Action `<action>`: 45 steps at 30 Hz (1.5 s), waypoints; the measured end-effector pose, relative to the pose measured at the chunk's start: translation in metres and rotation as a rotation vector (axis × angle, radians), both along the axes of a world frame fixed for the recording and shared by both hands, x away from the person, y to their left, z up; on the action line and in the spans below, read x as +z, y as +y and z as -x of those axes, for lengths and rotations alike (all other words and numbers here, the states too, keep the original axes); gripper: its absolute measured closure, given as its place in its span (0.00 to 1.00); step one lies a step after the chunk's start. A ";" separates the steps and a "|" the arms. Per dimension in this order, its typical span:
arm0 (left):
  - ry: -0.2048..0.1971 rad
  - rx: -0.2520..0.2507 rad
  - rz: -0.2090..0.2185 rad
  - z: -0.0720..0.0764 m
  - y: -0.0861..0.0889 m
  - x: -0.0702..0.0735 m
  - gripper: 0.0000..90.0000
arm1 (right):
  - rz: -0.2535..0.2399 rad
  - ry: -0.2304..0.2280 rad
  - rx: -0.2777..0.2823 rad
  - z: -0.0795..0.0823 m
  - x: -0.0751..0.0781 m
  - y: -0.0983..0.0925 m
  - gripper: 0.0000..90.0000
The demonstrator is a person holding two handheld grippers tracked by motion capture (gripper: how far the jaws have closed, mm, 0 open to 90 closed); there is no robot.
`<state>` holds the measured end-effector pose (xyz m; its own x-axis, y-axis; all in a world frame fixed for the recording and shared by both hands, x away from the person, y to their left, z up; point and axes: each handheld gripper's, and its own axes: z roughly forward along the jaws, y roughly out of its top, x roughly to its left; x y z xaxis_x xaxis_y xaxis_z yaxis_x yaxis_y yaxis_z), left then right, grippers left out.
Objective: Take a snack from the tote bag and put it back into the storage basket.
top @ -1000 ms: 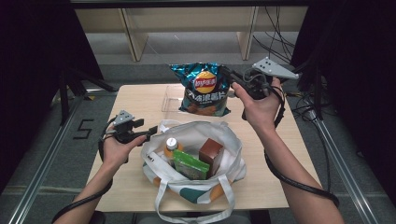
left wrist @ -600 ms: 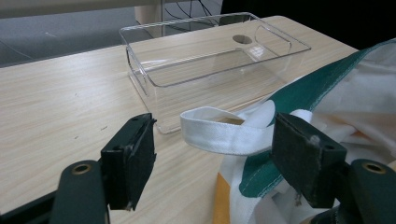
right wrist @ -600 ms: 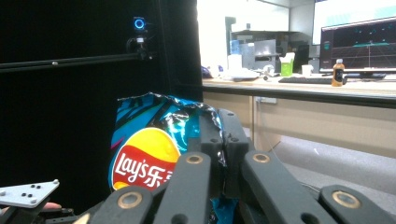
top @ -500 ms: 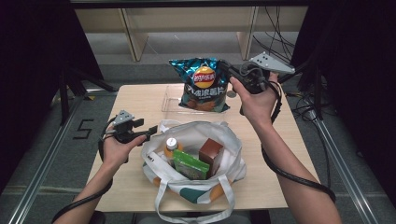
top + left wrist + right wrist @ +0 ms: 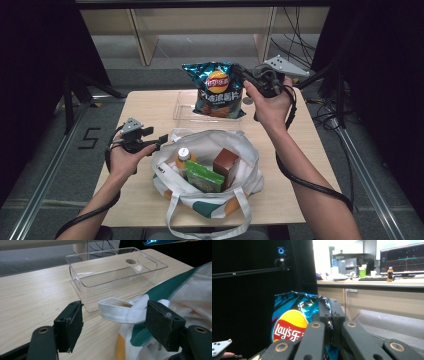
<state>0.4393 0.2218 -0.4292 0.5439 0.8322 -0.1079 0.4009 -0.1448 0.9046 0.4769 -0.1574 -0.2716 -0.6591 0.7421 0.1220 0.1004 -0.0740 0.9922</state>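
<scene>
At the left of the high view we see the left gripper [image 5: 150,141] held low beside the tote bag [image 5: 240,150], its jaws spread with nothing pinched; in the left gripper view a white strap [image 5: 120,312] of the bag lies between them, and we cannot tell whether it touches either pad. The bag's lower handles are cut off at the bottom edge of the high view. Inside it stand an orange bottle [image 5: 182,158], a green packet [image 5: 204,177] and a brown box [image 5: 226,164], their labels too small to read. Behind the bag a clear plastic bin [image 5: 182,106] sits on the pale wooden worktop [image 5: 145,107], partly hidden by the chip bag [image 5: 214,90]. The right gripper [image 5: 246,75] holds that bag up above the bin, jaws pressed together on its top edge. Grey floor and dark curtains surround the worktop.
</scene>
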 end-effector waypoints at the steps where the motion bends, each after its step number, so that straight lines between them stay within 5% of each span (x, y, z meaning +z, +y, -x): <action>1: 0.000 0.001 0.000 0.000 0.000 0.000 0.33 | -0.003 -0.003 0.001 -0.001 0.000 0.000 1.00; 28: -0.003 -0.002 -0.008 -0.001 0.001 0.000 0.33 | -0.011 0.028 -0.055 -0.035 -0.009 0.008 1.00; 45: 0.008 -0.001 -0.012 -0.002 0.000 -0.003 0.32 | -0.008 0.091 -0.099 -0.062 -0.026 0.011 1.00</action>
